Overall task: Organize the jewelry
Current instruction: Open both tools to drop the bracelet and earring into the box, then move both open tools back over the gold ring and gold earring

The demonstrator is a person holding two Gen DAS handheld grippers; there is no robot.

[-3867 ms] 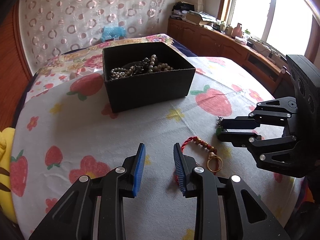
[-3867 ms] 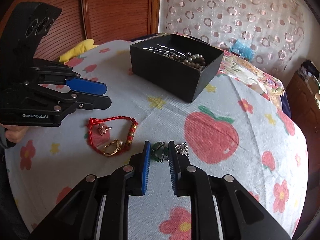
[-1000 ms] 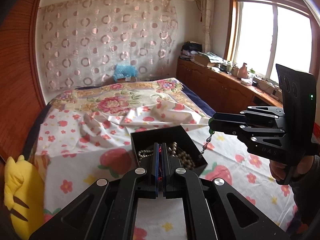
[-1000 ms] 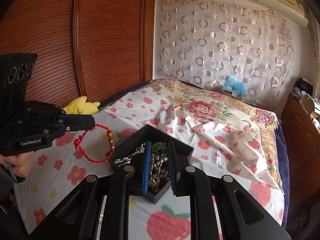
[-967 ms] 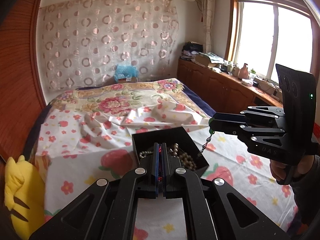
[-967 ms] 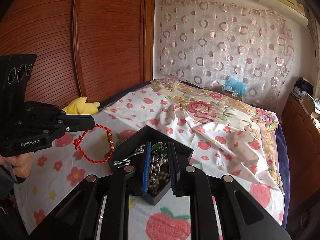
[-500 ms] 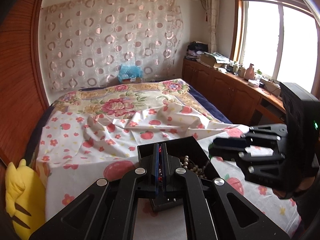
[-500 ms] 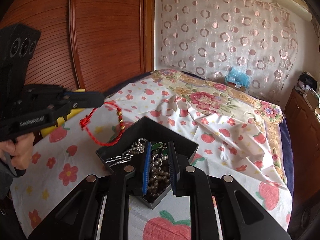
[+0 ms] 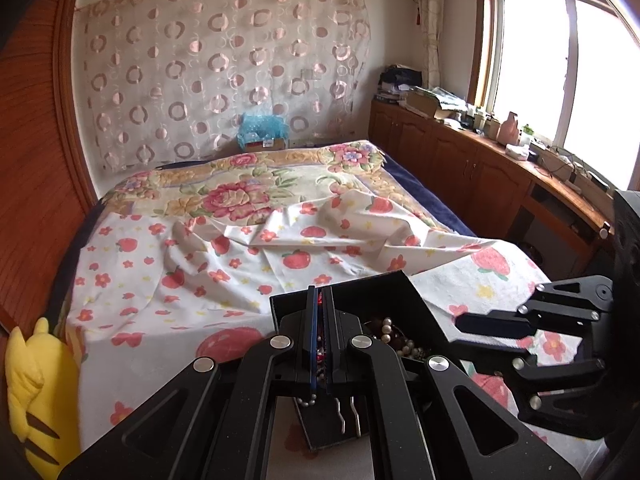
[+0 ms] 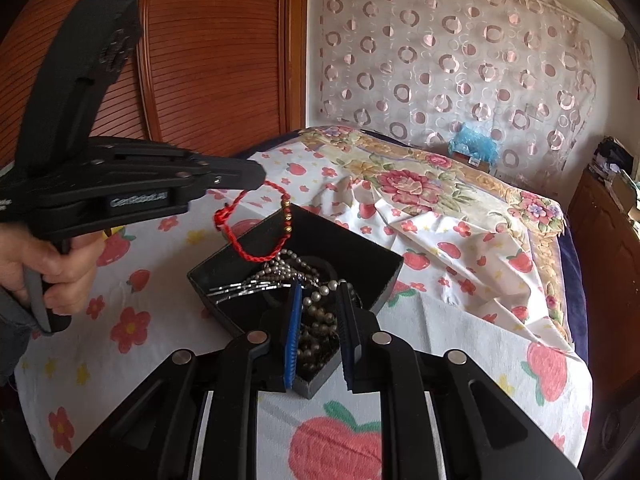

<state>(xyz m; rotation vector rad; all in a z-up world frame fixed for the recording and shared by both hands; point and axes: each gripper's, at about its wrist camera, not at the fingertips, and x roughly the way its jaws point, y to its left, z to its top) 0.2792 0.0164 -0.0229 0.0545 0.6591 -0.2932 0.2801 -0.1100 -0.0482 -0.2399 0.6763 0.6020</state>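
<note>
While "GenRobot.AI" shows on the left gripper (image 10: 240, 174), red bracelet (image 10: 250, 232) pinched, black box (image 10: 320, 240) below

Two wrist views, close above the bed
Both face the curtained wall, sharing the black box (image 9: 404, 292) (image 10: 372, 276).

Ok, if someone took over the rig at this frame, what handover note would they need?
Left gripper: shut on the red bracelet, which dangles over the black box.
Right gripper: open, holding nothing, fingers above the box.
Done: pearl strands and hairpins lie in the box.
Left: lower the bracelet and release it into the box, then pull both grippers back.
</note>
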